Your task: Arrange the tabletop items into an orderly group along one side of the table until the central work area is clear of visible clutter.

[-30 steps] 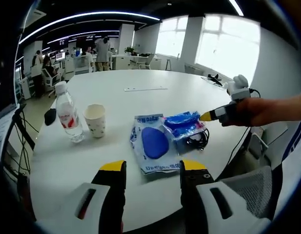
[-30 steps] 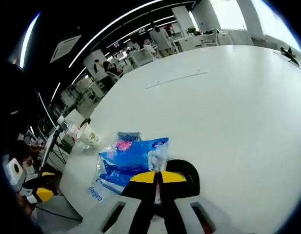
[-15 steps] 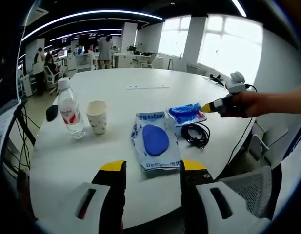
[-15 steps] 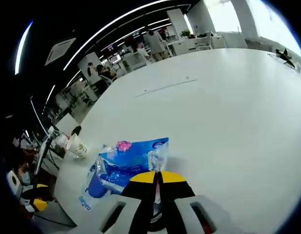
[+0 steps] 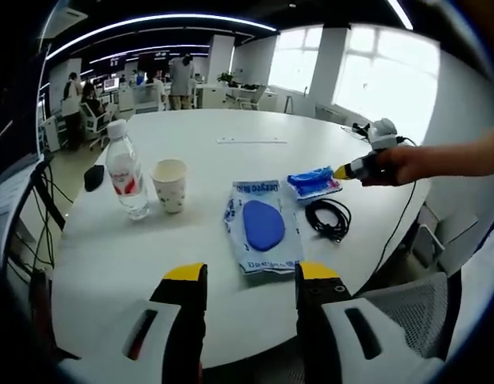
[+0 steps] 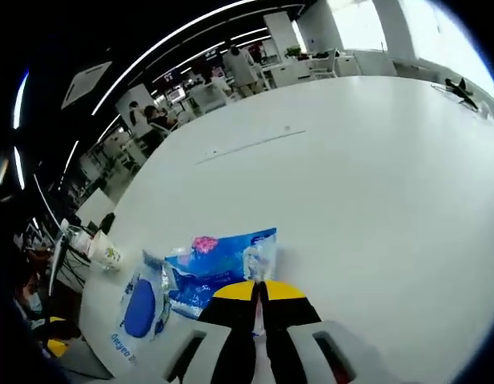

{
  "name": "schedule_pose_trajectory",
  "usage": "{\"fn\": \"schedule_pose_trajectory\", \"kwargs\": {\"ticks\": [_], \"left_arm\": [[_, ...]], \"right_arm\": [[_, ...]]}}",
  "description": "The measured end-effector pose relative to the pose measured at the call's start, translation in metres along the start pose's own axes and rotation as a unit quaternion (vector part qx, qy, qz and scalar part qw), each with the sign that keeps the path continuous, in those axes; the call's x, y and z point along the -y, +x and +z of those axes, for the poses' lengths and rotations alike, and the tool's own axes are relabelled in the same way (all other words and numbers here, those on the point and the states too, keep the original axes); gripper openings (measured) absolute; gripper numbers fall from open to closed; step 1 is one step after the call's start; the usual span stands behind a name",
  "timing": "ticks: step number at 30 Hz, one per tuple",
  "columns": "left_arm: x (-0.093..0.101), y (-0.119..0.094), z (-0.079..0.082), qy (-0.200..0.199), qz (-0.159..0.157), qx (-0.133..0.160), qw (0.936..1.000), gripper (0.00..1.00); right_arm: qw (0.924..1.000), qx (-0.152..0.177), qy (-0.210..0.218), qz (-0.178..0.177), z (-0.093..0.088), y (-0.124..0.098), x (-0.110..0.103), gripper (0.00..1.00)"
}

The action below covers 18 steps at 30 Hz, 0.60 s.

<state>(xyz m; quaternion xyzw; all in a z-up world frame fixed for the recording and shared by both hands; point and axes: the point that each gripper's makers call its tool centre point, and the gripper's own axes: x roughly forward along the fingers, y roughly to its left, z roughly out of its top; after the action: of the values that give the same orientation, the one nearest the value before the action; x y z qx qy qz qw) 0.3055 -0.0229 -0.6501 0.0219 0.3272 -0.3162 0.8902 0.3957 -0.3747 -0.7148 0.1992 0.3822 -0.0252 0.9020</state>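
My right gripper (image 6: 259, 290) is shut on the edge of a crinkly blue packet (image 6: 218, 265), which lies low over the white table (image 6: 351, 176). In the left gripper view that same blue packet (image 5: 313, 182) sits at the right, held by the right gripper (image 5: 343, 171) in a person's hand. A flat white pouch with a blue oval (image 5: 261, 228) lies in the middle, with a coiled black cable (image 5: 329, 219) to its right. A water bottle (image 5: 127, 172) and a paper cup (image 5: 170, 186) stand at the left. My left gripper (image 5: 242, 276) hangs open over the near table edge.
A thin white strip (image 5: 251, 141) lies further back on the table. A black mouse-like object (image 5: 94, 177) sits at the left edge. A grey mesh chair (image 5: 423, 312) stands near the right. Desks, chairs and people occupy the office behind.
The right gripper has dragged the blue packet off the pouch and cable, away toward the far right. The cable now lies uncovered. The left gripper's view has pulled back slightly.
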Motion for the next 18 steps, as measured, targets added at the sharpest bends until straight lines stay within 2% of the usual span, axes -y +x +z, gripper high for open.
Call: {"fn": "schedule_pose_trajectory", "kwargs": {"ticks": [13,18], "left_arm": [[0.000,-0.005,-0.009,-0.004,0.009,-0.009,0.9999,0.43],[-0.001,-0.005,-0.010,-0.007,0.012,-0.010,0.9999,0.44]], "right_arm": [[0.9993,-0.016,-0.024,-0.024,0.013,0.020,0.019,0.00],[0.9982,-0.028,-0.042,-0.031,0.011,0.025,0.021,0.04]]}}
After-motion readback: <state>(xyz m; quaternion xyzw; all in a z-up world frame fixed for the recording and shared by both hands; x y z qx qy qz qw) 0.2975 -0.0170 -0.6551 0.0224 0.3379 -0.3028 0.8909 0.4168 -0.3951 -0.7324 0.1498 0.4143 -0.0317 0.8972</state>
